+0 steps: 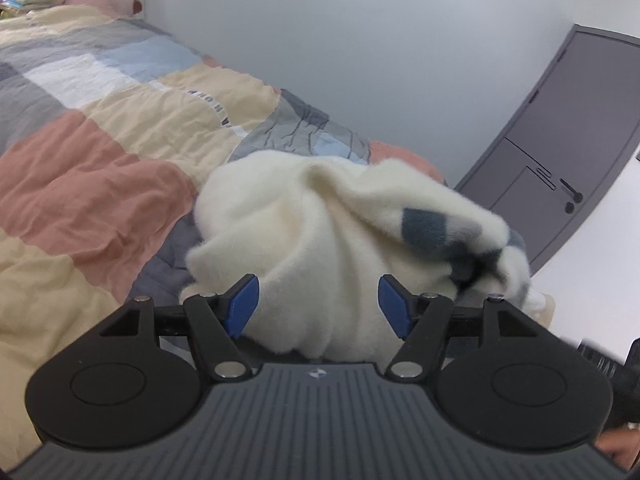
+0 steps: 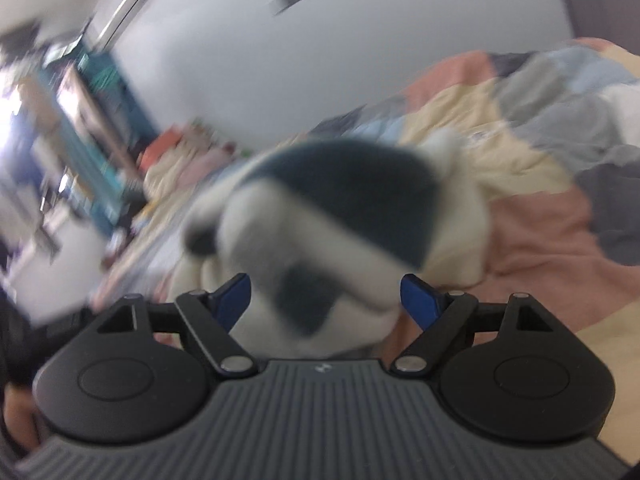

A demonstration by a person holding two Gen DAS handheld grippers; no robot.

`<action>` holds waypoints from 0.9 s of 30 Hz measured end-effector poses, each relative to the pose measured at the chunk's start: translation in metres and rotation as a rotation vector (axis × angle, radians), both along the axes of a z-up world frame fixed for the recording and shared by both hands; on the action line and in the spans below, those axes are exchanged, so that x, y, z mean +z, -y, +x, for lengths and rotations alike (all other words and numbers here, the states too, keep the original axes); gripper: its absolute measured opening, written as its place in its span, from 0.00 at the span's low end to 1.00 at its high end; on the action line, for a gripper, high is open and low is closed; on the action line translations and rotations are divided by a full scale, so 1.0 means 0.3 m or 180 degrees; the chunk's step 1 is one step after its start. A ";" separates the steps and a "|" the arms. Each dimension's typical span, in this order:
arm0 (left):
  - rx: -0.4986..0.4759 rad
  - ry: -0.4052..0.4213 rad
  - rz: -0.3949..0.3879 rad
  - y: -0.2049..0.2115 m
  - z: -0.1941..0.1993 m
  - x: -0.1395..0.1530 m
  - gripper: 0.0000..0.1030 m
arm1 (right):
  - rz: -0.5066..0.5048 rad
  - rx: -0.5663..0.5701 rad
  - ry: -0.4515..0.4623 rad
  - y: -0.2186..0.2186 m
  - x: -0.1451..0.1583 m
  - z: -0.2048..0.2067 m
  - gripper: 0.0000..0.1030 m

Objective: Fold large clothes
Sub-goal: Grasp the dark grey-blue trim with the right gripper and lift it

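Bunching between both spread jaws, sweater (image 1: 320, 232) over bed (image 1: 100, 168); left gripper (image 1: 319, 306) and right gripper (image 2: 326, 300) equally near.

Home bedroom, indicated by bed (image 1: 36, 280) covered with patchwork quilt (image 1: 132, 128), grey panelled door (image 1: 560, 152), plain white wall (image 1: 360, 60)

The garment (image 1: 320, 240) lies bunched on the quilt (image 1: 100, 184), near its foot edge. Behind the quilt stands the wall (image 1: 360, 60); the door (image 1: 568, 144) is right of the garment
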State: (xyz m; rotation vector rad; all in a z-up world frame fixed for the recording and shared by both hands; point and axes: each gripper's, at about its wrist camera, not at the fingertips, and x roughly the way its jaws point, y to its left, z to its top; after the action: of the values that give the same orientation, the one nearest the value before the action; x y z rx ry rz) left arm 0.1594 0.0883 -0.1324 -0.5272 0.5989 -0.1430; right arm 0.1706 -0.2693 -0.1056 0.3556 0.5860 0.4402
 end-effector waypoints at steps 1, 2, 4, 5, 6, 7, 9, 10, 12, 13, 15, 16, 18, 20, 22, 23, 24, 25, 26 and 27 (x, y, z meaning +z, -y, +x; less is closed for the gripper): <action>0.0019 -0.0047 -0.0065 -0.004 0.009 -0.005 0.69 | -0.0091 0.0067 -0.0009 -0.026 -0.009 0.005 0.81; 0.0010 -0.0070 -0.0158 -0.009 0.009 -0.012 0.69 | -0.0201 0.0112 -0.0031 -0.056 -0.022 0.019 0.81; 0.0009 -0.0076 -0.0238 -0.015 0.013 -0.012 0.69 | -0.0308 0.0136 -0.0102 -0.093 -0.055 0.045 0.80; 0.0034 -0.0070 -0.0214 -0.016 0.013 -0.010 0.69 | -0.0380 0.0147 -0.0154 -0.111 -0.075 0.067 0.80; 0.0054 -0.0064 -0.0186 -0.015 0.015 -0.008 0.69 | -0.0456 0.0119 -0.0188 -0.124 -0.093 0.088 0.81; 0.0071 -0.0062 -0.0164 -0.016 0.018 -0.009 0.69 | -0.0495 0.0081 -0.0200 -0.132 -0.108 0.106 0.81; 0.0092 -0.0078 -0.0181 -0.023 0.026 -0.017 0.69 | -0.0532 0.0031 -0.0182 -0.141 -0.121 0.134 0.66; 0.0096 -0.0094 -0.0202 -0.026 0.031 -0.022 0.69 | -0.0517 0.0022 -0.0169 -0.141 -0.121 0.144 0.62; 0.0098 -0.0110 -0.0215 -0.032 0.038 -0.029 0.69 | -0.0453 -0.0051 -0.0121 -0.127 -0.104 0.147 0.22; 0.0101 -0.0112 -0.0213 -0.035 0.041 -0.031 0.69 | -0.0501 -0.0155 -0.0079 -0.119 -0.085 0.139 0.21; 0.0098 -0.0098 -0.0238 -0.040 0.043 -0.031 0.69 | -0.0368 -0.0175 -0.0001 -0.091 -0.052 0.121 0.18; 0.0099 -0.0090 -0.0252 -0.041 0.043 -0.030 0.69 | -0.0310 -0.0213 0.0029 -0.072 -0.027 0.119 0.18; 0.0093 -0.0069 -0.0273 -0.047 0.042 -0.028 0.69 | -0.0348 -0.0236 0.0126 -0.050 0.033 0.115 0.16; 0.0102 -0.0055 -0.0287 -0.053 0.039 -0.026 0.69 | -0.0465 -0.0230 0.0300 -0.047 0.106 0.105 0.16; 0.0118 -0.0039 -0.0324 -0.063 0.038 -0.024 0.69 | -0.0582 -0.0221 0.0500 -0.049 0.187 0.097 0.16; 0.0131 -0.0023 -0.0346 -0.068 0.038 -0.022 0.69 | -0.0625 -0.0223 0.0596 -0.047 0.231 0.095 0.15; 0.0135 -0.0001 -0.0375 -0.075 0.038 -0.018 0.69 | -0.0663 -0.0224 0.0708 -0.046 0.287 0.093 0.15; 0.0120 0.0018 -0.0409 -0.082 0.038 -0.014 0.69 | -0.0695 -0.0223 0.0804 -0.042 0.335 0.099 0.15; 0.0102 0.0036 -0.0443 -0.088 0.037 -0.008 0.68 | -0.0733 -0.0226 0.0895 -0.040 0.381 0.107 0.15; 0.0094 0.0055 -0.0465 -0.093 0.034 -0.003 0.68 | -0.0792 -0.0232 0.1012 -0.042 0.438 0.106 0.15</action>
State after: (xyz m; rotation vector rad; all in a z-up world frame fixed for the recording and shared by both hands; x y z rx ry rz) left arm 0.1696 0.1163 -0.1332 -0.6753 0.5661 -0.1641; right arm 0.2025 -0.2569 0.0258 0.0654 0.3114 0.3399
